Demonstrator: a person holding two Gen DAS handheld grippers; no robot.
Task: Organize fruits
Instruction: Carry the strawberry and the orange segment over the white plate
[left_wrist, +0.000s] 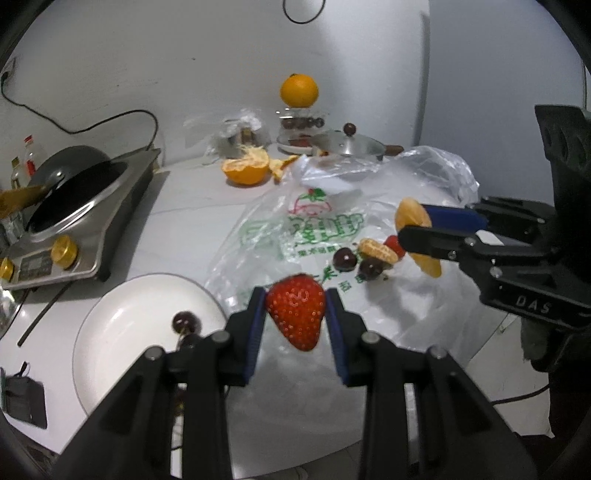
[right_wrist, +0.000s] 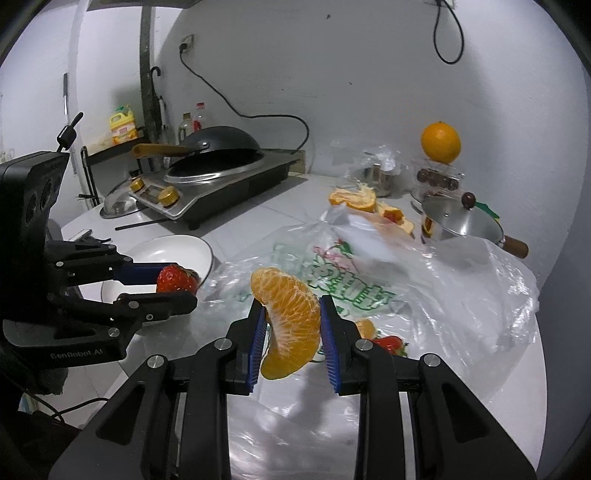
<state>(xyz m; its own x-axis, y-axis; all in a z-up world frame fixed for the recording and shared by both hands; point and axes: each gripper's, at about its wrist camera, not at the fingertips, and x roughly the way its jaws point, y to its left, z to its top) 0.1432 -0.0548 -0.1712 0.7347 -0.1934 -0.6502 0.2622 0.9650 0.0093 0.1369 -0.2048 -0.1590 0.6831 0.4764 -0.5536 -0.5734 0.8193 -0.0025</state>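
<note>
Left wrist view shows your left gripper (left_wrist: 296, 317) clenched on the strawberry (left_wrist: 296, 312) just beside the white plate (left_wrist: 110, 332), and your right gripper (right_wrist: 291, 325) pinching an orange segment (right_wrist: 290, 321) farther from the plate, so lower each gently onto the plate before you release.

Two strawberries are counted: one strawberry (left_wrist: 296, 314) between the left jaws, a second strawberry (left_wrist: 393, 245) ahead of them to the right. Two loose cherries (left_wrist: 345, 257) are seen beside it, and a third cherry (left_wrist: 185, 322) left of the jaws. One orange segment (right_wrist: 290, 323) is clamped between the right jaws.
</note>
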